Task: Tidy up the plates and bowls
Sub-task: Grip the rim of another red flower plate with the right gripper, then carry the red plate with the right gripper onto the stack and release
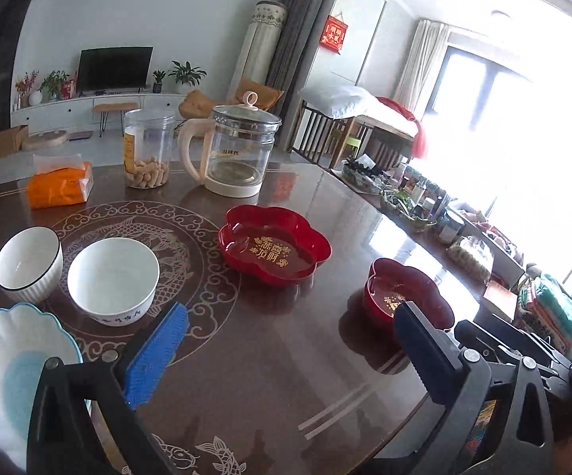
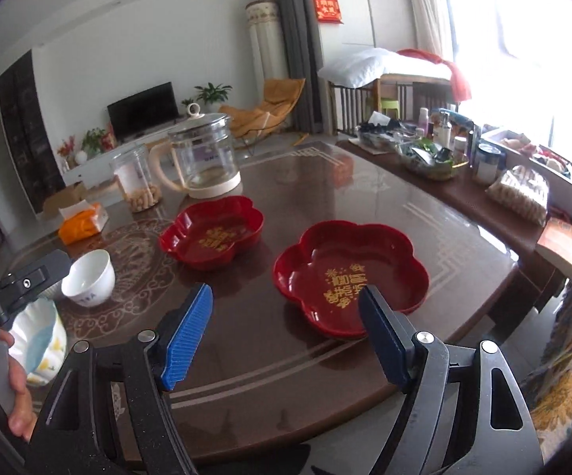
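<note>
Only the left view shows the ribbed bowl (image 1: 28,263) at its left edge, and both the left gripper (image 1: 289,326) and right gripper (image 2: 286,308) hang wide open over the table (image 1: 270,356), holding nothing

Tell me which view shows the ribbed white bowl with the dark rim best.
Left wrist view: the ribbed white bowl with the dark rim shows whole and unobstructed. In the right wrist view the left gripper's black body covers nearly all of it.
</note>
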